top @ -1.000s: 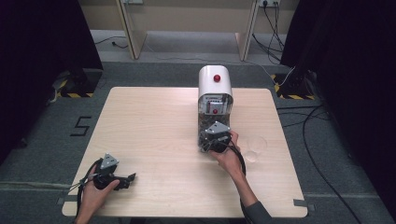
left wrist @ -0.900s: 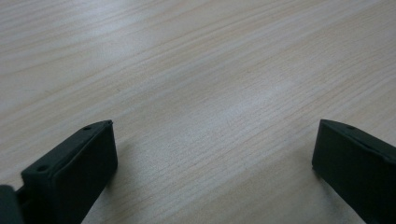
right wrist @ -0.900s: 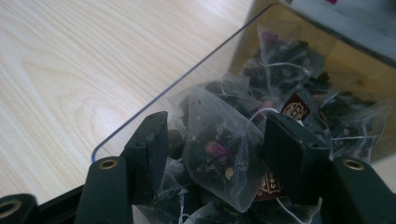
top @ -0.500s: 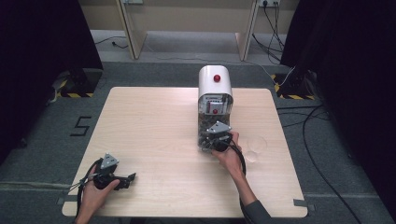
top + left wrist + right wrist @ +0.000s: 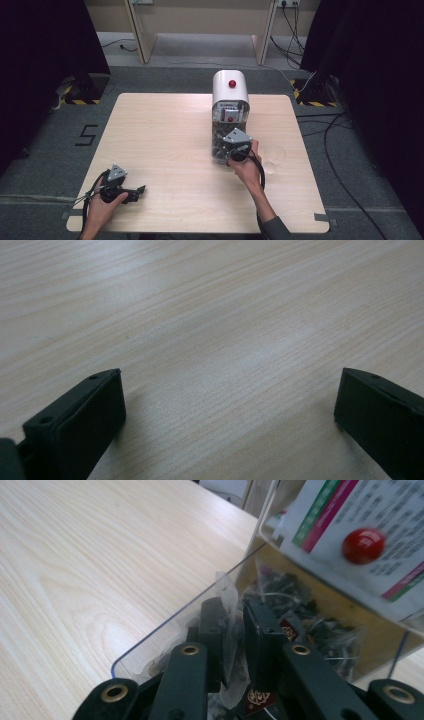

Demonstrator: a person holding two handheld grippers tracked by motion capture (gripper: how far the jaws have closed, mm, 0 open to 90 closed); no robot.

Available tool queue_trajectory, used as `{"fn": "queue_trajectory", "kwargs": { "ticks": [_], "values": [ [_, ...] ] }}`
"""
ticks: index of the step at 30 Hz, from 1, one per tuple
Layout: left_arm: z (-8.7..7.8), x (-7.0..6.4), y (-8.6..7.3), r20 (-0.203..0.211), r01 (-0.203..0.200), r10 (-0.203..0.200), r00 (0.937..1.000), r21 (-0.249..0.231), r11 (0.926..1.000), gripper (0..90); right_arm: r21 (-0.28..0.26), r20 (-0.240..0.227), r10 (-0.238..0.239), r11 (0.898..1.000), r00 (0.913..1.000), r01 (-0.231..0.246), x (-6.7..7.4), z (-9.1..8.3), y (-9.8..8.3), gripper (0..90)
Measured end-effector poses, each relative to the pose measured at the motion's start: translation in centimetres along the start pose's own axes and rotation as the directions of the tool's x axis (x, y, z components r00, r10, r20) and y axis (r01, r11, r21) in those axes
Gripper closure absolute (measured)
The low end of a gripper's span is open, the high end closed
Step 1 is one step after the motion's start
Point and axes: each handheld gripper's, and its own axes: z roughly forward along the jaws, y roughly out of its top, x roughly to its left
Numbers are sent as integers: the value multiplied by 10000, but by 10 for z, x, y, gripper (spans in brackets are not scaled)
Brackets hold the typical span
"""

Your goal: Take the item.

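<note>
My right gripper (image 5: 234,630) is down in the clear tray (image 5: 165,635) at the front of the white dispenser (image 5: 230,95), its 2 jaws nearly together on a translucent sachet (image 5: 227,605) so I can lift 1 out of the loose pile. The sachet stands on edge between the jaws, its long axis running up toward the dispenser's red knob (image 5: 363,545), I judge. My left gripper (image 5: 131,191) rests on the table (image 5: 165,130) well away from the dispenser, near my edge, jaws wide apart with nothing between them, simply parked. A clear cup (image 5: 273,156) waits just beside the dispenser.
</note>
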Motion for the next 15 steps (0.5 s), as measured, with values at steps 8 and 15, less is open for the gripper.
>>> {"fn": "queue_trajectory", "kwargs": {
  "ticks": [8, 15],
  "values": [
    [0, 0, 0, -1, -9, 9, 10000, 3, 10000, 0, -619, -17, 25, 9981, 10000, -26, -1, -17, 7, 800],
    [0, 0, 0, -5, -13, 13, 10000, 0, 10000, 0, -1354, -77, 198, 9906, 9998, -206, -4, -33, 7, 801]
  ]
}}
